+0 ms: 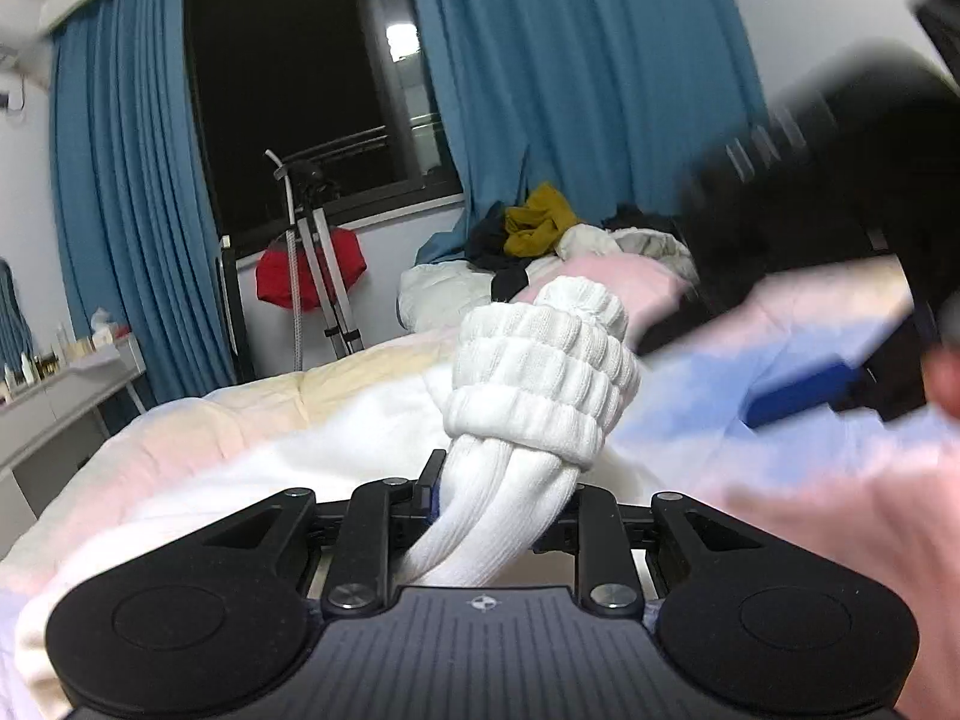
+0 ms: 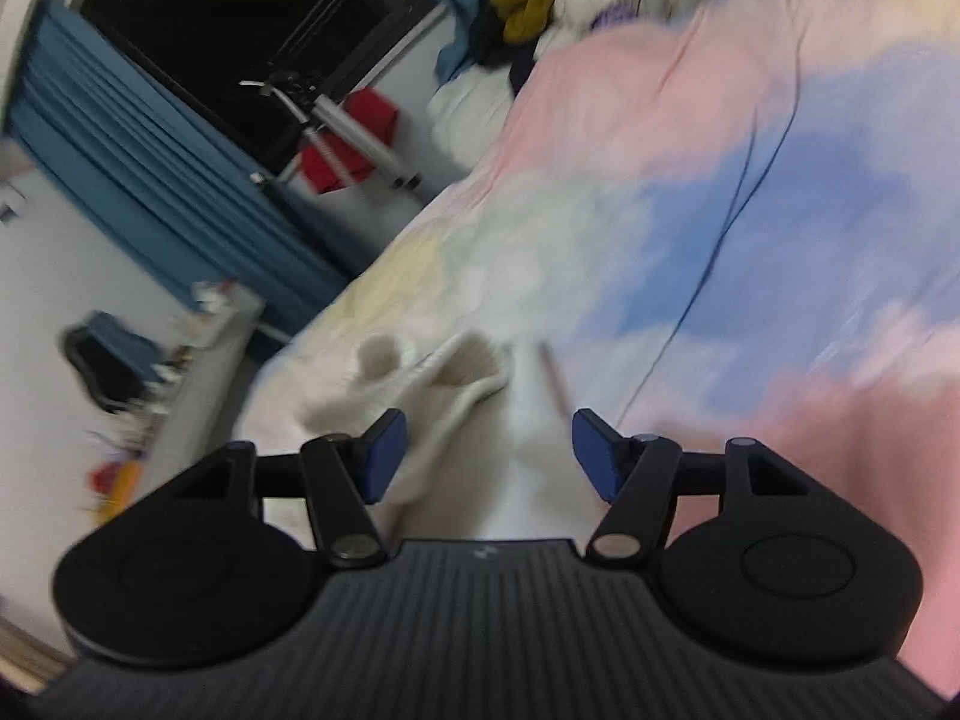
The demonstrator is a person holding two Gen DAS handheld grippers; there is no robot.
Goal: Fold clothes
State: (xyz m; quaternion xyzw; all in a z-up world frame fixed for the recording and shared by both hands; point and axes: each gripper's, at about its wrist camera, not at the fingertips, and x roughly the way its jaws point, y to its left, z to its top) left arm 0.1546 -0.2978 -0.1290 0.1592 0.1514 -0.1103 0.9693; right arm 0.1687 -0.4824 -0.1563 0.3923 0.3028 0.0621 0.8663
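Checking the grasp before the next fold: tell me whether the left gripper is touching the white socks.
Touching. The left wrist view shows the left gripper closed on the white socks, whose bundled legs pass between its fingers with no gap visible.

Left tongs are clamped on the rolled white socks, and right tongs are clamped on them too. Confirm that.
Not quite. The left tongs are clamped on the rolled white socks, but the right wrist view shows the right tongs open, their blue pads apart and holding nothing, with the socks lying just ahead.
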